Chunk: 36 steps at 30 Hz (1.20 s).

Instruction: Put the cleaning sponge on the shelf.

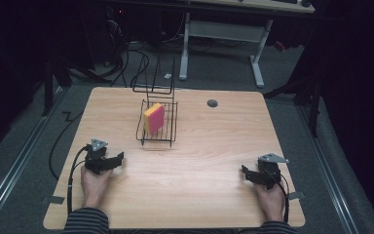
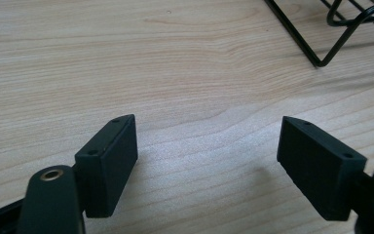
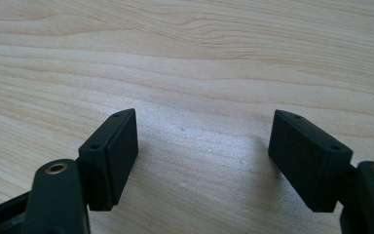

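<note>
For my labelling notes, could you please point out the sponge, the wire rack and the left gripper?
sponge [image 1: 154, 117], high view, pink face.
wire rack [image 1: 172, 122], high view, right side wires.
left gripper [image 2: 207, 156], left gripper view, midway between its fingertips.

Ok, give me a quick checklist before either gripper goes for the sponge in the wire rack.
1. Left gripper open and holding nothing: ok.
2. Right gripper open and holding nothing: ok.
3. Sponge standing on edge inside the wire rack: ok.
4. Table bare between grippers and rack: ok.
5. Rack top open for reaching in: cannot tell.
</note>
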Motion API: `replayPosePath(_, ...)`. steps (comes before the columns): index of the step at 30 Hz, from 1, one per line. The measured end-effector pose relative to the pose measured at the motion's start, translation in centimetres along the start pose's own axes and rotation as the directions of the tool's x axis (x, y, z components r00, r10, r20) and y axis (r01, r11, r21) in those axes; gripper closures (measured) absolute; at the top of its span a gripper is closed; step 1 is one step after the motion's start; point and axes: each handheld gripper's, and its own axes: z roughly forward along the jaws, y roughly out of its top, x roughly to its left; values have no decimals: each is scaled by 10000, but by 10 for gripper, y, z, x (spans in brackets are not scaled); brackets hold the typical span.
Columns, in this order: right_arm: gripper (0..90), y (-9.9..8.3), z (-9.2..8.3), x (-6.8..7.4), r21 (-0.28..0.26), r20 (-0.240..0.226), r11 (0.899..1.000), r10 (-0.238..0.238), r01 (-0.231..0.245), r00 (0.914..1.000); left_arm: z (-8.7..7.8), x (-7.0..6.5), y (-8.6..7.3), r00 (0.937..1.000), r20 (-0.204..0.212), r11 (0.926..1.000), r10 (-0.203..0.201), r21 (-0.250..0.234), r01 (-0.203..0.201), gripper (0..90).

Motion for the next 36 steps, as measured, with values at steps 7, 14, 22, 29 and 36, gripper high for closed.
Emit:
replayPosePath(7, 267, 0, 0, 0, -3, -1, 10000, -3, 3, 10000, 1, 0, 0, 9996, -291, 9999, 66, 158, -61, 234)
replayPosePath(14, 267, 0, 0, 0, -4, -3, 10000, -9, 9, 10000, 3, -2, 0, 9986, -492, 9991, 195, 396, -176, 227)
replayPosePath(22, 267, 0, 0, 0, -4, -1, 10000, -9, 9, 10000, 2, -2, 0, 9990, -377, 9990, 222, 395, -207, 221)
replayPosePath(29, 267, 0, 0, 0, -1, 2, 10000, -6, 6, 10000, 2, -3, -1, 9990, -356, 9988, 276, 417, -261, 213)
replayPosePath(36, 267, 0, 0, 0, 16, 3, 10000, -13, 13, 10000, 1, -3, -1, 9992, -299, 9988, 272, 405, -260, 213)
